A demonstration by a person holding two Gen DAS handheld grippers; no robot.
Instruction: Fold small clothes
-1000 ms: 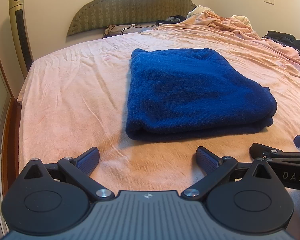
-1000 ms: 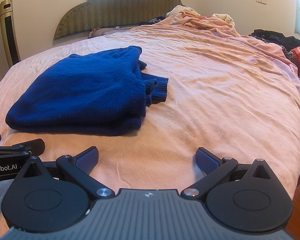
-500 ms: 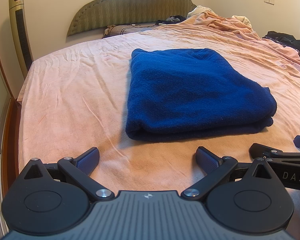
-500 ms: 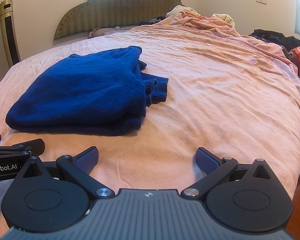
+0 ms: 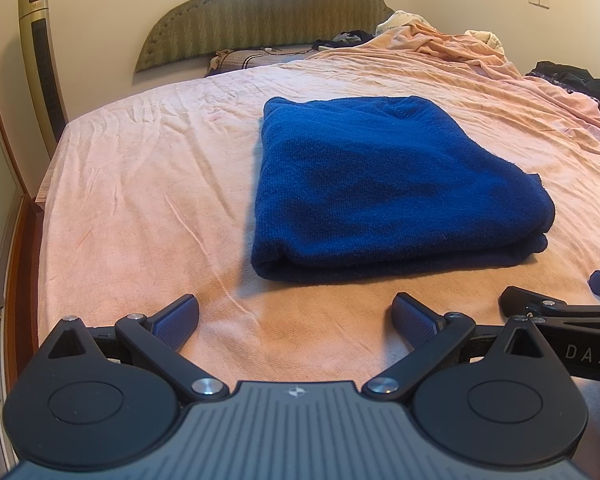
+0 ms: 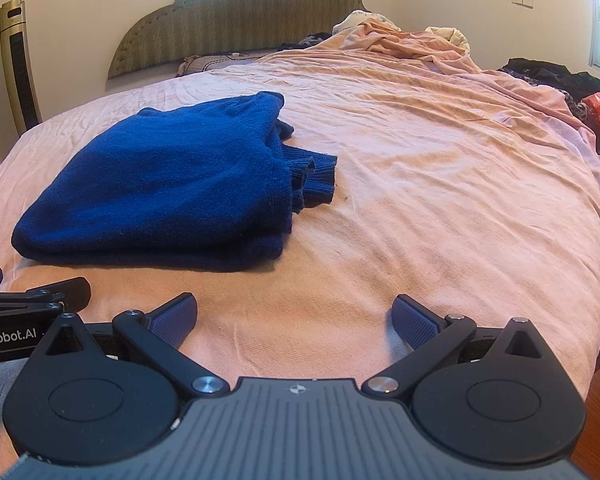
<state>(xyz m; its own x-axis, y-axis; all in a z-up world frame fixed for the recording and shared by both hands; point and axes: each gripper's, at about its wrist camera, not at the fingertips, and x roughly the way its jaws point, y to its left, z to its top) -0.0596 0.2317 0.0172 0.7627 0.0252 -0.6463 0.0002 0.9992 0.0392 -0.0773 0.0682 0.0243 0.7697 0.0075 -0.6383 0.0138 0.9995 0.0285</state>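
Folded blue sweater (image 5: 388, 188) lies on the pink bedsheet (image 5: 148, 208), both grippers idle just short of its near edge.

Nothing has moved in the past second: the left gripper (image 5: 296, 316) and right gripper (image 6: 294, 316) stay spread wide and empty, suggesting the fold is finished. Only the right wrist view shows the ribbed cuffs (image 6: 316, 178) poking out of the sweater's right side; the left view shows a clean rectangle.
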